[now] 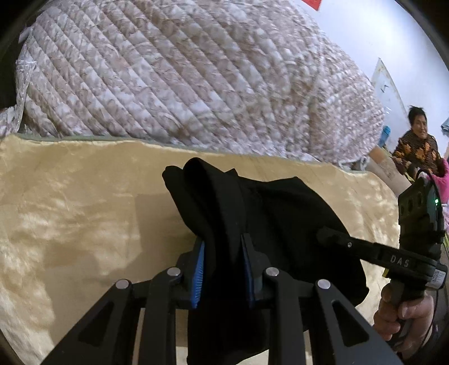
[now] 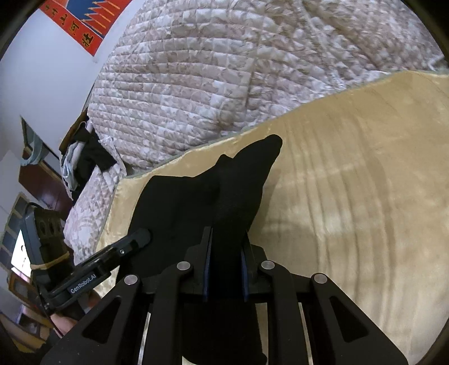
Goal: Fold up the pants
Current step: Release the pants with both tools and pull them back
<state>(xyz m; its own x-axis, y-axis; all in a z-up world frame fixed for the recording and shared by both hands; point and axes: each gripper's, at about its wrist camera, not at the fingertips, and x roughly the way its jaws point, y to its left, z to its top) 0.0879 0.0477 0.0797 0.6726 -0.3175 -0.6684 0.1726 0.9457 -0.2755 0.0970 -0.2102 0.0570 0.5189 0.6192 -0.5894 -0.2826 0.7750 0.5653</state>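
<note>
The black pants (image 1: 269, 213) hang bunched between both grippers above a tan blanket (image 1: 70, 202). My left gripper (image 1: 223, 244) is shut on a thick fold of the pants, which stick up past its blue pads. My right gripper (image 2: 226, 238) is shut on another fold of the pants (image 2: 224, 185), whose tip points up and away. The right gripper shows in the left wrist view (image 1: 331, 235) at the right, its tip against the cloth. The left gripper shows in the right wrist view (image 2: 140, 237) at the left, its tip on the cloth.
A quilted beige bedspread (image 1: 182, 73) lies heaped behind the tan blanket (image 2: 364, 196). A person in a patterned top (image 1: 418, 140) sits at the far right. A red banner (image 2: 84, 22) hangs on the wall; clothes (image 2: 84, 160) lie at the bed's left edge.
</note>
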